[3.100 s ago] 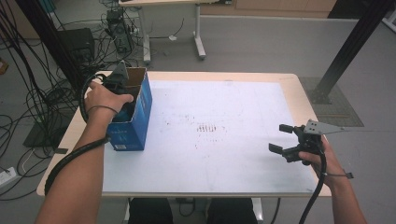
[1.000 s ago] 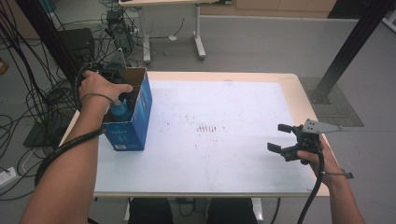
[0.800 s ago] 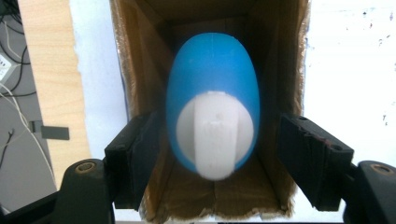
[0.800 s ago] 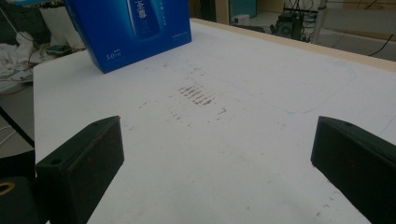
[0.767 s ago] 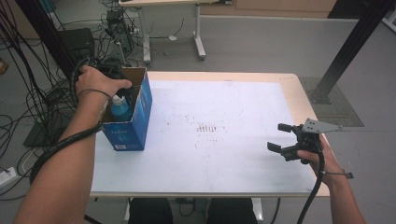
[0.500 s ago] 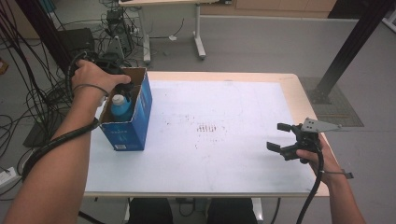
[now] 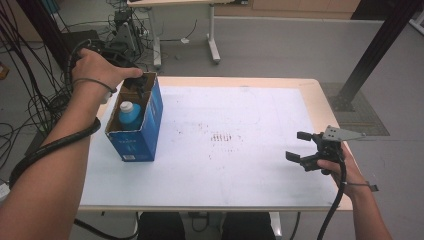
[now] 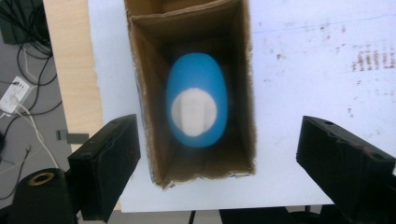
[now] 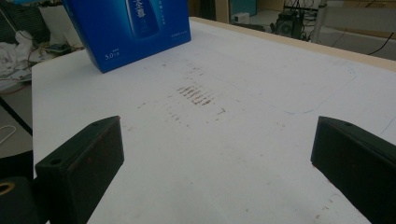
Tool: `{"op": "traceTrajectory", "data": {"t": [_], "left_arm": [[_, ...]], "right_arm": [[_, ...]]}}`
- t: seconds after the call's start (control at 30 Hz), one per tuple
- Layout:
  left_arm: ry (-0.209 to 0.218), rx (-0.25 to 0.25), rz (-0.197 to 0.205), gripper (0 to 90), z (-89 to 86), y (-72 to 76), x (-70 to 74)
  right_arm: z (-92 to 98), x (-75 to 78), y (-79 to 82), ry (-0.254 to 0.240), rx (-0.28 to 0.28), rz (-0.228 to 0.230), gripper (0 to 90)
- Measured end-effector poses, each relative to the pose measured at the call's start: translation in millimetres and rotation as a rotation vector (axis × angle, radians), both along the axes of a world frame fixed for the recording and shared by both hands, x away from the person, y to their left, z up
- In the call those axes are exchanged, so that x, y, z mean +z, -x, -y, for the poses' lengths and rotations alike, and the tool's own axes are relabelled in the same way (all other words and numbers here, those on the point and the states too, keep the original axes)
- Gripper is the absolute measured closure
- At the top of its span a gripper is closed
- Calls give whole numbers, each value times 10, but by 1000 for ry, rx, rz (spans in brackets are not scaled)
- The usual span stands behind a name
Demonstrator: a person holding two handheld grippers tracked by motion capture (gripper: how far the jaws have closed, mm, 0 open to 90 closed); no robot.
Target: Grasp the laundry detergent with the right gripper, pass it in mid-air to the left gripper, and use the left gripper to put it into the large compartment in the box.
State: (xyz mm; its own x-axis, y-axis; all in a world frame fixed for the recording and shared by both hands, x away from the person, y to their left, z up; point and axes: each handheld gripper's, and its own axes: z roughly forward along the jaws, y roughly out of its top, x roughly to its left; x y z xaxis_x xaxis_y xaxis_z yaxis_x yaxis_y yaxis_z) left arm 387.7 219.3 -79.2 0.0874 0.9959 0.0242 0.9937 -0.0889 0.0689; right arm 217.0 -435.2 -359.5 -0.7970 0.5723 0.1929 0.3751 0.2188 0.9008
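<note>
One bottle (image 8: 196, 100) boxed, below open fingers (image 8: 106, 161)

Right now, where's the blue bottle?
The blue bottle stands upright inside the open blue box at the table's left side in the high view, directly below the open left gripper.

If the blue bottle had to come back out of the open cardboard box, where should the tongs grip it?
Grip the blue plastic bottle at its white cap, coming straight down from above: it stands upright, and the box's cardboard walls block every side approach.
</note>
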Motion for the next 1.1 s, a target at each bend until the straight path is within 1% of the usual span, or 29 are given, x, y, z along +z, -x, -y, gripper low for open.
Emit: {"op": "traceTrajectory", "data": {"t": [0.1,0.13,0.23,0.27,0.3,0.37,0.43,0.47,0.6,0.73,0.87,0.97,1.0,1.07,1.1], "left_arm": [[4,-7,4,99,12,7,42],[1,-15,15,91,45,26,98],[-2,-31,25,85,105,53,169],[-10,-42,30,84,147,68,199],[-10,-42,30,82,147,68,199],[-6,-58,34,82,204,88,252],[-10,-71,39,83,265,106,281],[-10,-71,39,83,265,106,281],[4,-109,60,82,381,158,342],[11,-136,76,81,493,193,367],[24,-178,80,82,619,216,379],[38,-211,86,81,705,238,364],[43,-230,79,81,744,234,357],[47,-253,82,78,814,252,330],[47,-253,82,78,814,252,330]], "right_arm": [[0,1,0,0,0,0,24],[0,2,-1,0,-2,0,24],[1,-1,-2,1,-4,-2,24],[1,-3,-4,0,-4,-3,24],[1,-3,-4,0,-4,-3,24],[1,-7,-9,0,-7,-4,24],[1,-7,-11,-2,-9,-8,24],[1,-7,-11,-2,-9,-8,24],[2,0,-12,-1,-10,-8,23],[3,13,-11,2,-12,-7,24],[5,28,-11,6,-16,-7,24],[5,41,-8,7,-21,-7,24],[5,47,-6,9,-22,-8,24],[-5,65,3,18,-33,-11,25],[-5,65,3,18,-33,-11,25]]}}
